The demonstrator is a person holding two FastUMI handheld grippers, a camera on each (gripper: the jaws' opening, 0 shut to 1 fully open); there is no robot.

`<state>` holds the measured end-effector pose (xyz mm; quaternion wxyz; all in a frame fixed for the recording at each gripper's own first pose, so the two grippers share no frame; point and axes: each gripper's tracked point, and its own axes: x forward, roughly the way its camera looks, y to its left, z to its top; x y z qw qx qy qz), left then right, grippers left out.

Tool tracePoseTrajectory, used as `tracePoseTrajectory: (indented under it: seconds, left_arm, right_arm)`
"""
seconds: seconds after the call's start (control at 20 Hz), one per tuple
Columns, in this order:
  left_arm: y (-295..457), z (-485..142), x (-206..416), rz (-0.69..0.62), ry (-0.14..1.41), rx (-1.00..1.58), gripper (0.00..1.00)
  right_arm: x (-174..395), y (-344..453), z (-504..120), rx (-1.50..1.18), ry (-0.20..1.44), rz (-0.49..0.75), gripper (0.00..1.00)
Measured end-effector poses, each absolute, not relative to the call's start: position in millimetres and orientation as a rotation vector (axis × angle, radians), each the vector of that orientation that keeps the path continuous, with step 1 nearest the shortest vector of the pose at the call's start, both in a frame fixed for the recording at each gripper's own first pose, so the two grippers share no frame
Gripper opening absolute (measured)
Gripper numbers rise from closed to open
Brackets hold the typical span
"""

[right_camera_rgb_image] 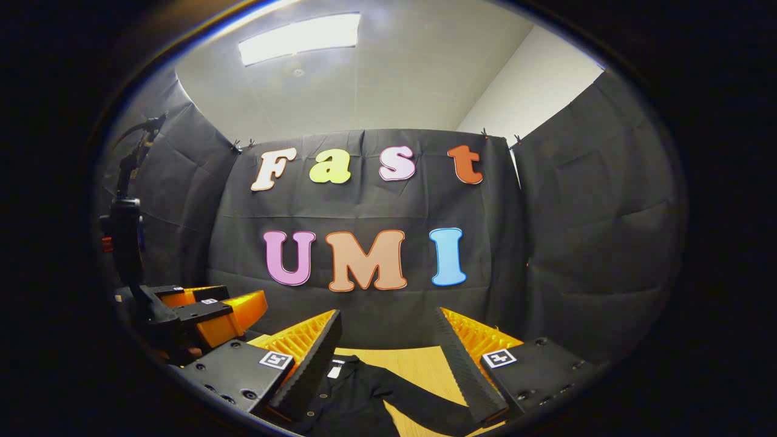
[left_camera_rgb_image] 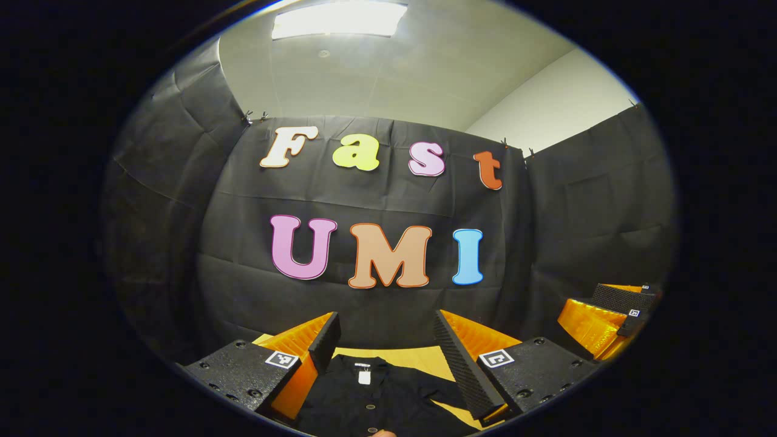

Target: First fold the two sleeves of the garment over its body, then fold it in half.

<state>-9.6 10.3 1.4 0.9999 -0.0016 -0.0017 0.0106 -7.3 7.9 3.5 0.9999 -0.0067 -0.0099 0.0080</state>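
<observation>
black garment lies on the table beneath both raised, level tools, each spread wide and empty

Camera placement: two gripper-mounted fisheye views, both level and facing the booth's back wall.

The left gripper view looks forward between its own fingers from low over the tabletop, near the black shirt. The right gripper view sits just beside it, angled alike, showing the left hand-held gripper at its left edge. Both share the wall, ceiling light, tabletop and shirt.
</observation>
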Motion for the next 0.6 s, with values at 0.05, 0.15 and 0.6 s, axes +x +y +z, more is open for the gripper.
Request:
tracePoseTrajectory:
  seconds: [0.05,0.15,0.6]
  left_arm:
    - [12.0,2.3,-10.4,0.025,-0.007,0.001,0.92]
    - [17.1,1.9,-10.8,0.037,-0.009,0.005,0.92]
    - [33.5,5.4,-13.6,0.069,-0.02,0.008,0.92]
  right_arm:
    - [-6.9,8.0,4.5,-0.014,-0.023,0.018,0.97]
    - [-4.9,10.9,6.3,-0.014,-0.031,0.024,0.97]
    - [-0.2,28.5,8.9,-0.023,-0.041,0.06,0.97]
